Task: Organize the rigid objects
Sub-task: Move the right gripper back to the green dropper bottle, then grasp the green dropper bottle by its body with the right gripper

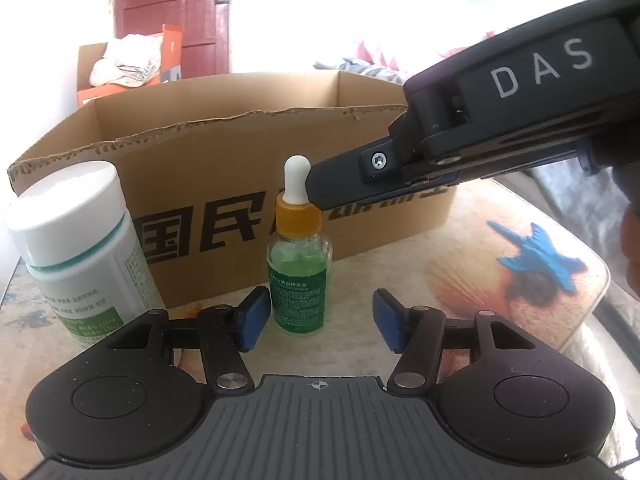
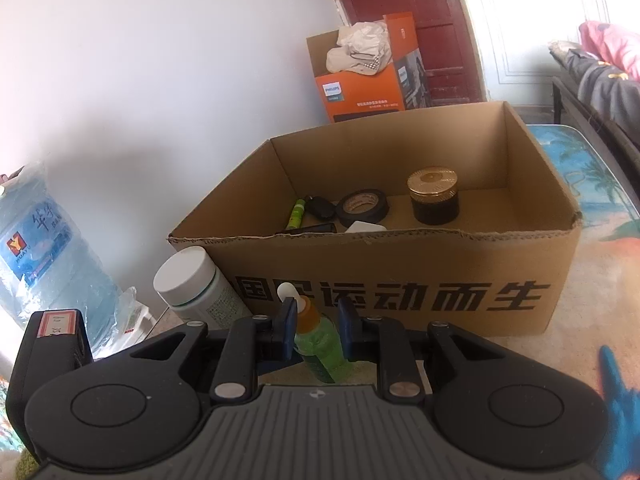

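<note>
Dropper bottle stands upright on the tabletop just before the box, its orange collar between my right tongs, narrowed around it (contact I cannot tell). My left tongs gape wide, holding nothing, near its base. White jar stands beside it. Tape and a gold-lidded jar lie in the box.

Daylight is flooding past a dark red door beside a plain white wall; what may be a sofa is sitting right, heaped with 1 pink cloth
</note>
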